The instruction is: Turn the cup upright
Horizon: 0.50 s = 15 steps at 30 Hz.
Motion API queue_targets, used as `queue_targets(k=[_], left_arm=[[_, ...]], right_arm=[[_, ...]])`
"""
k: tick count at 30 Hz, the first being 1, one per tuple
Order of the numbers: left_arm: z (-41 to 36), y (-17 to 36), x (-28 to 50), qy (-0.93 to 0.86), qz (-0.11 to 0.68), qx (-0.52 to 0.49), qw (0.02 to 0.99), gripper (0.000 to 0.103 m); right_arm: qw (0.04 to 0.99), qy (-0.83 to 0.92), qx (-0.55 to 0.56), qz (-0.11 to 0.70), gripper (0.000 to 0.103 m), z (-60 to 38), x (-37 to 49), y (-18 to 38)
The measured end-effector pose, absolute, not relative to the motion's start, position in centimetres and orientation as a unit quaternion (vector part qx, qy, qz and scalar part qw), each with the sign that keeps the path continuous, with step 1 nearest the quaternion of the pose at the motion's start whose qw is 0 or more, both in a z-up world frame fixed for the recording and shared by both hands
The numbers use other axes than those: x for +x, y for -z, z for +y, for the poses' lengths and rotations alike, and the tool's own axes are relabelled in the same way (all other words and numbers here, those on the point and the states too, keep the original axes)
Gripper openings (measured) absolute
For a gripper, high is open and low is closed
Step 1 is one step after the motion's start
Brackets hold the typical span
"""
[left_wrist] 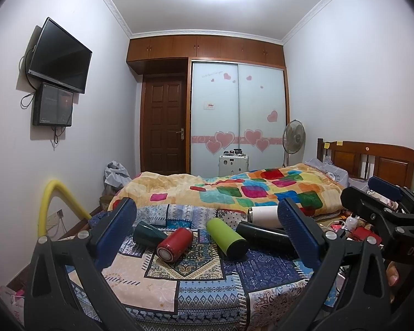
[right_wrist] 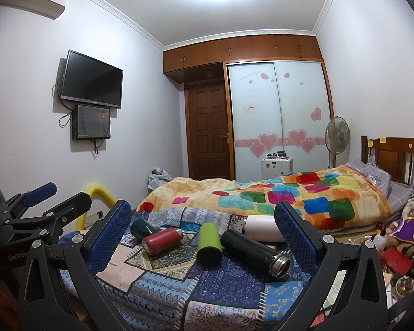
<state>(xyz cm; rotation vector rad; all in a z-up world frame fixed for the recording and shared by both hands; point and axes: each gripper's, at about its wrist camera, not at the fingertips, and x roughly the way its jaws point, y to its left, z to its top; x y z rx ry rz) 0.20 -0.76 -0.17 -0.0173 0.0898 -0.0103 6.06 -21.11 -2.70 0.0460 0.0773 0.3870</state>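
Observation:
Several cups lie on their sides on a patterned cloth (left_wrist: 196,289): a dark green cup (left_wrist: 146,234), a red one (left_wrist: 175,244), a lime green one (left_wrist: 226,238), a black flask (left_wrist: 265,237) and a white flask (left_wrist: 263,216). They also show in the right wrist view: dark green (right_wrist: 142,227), red (right_wrist: 161,241), lime (right_wrist: 208,244), black (right_wrist: 254,252), white (right_wrist: 262,227). My left gripper (left_wrist: 207,231) is open and empty, short of the cups. My right gripper (right_wrist: 204,227) is open and empty, also short of them.
A bed with a colourful blanket (left_wrist: 234,190) lies behind the cloth. A yellow padded rail (left_wrist: 55,204) stands at the left. Clutter (right_wrist: 394,256) lies at the right. The other gripper shows at each view's edge, on the right (left_wrist: 386,209) and on the left (right_wrist: 36,209).

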Motion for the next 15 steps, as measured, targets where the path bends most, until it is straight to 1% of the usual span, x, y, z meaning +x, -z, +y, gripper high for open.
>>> queue_targets(k=[15], left_arm=[[-0.91, -0.01, 0.04, 0.005, 0.044, -0.009, 0.999, 0.103]], right_arm=[[0.980, -0.192, 0.023, 0.038, 0.103, -21.35, 6.13, 2.63]])
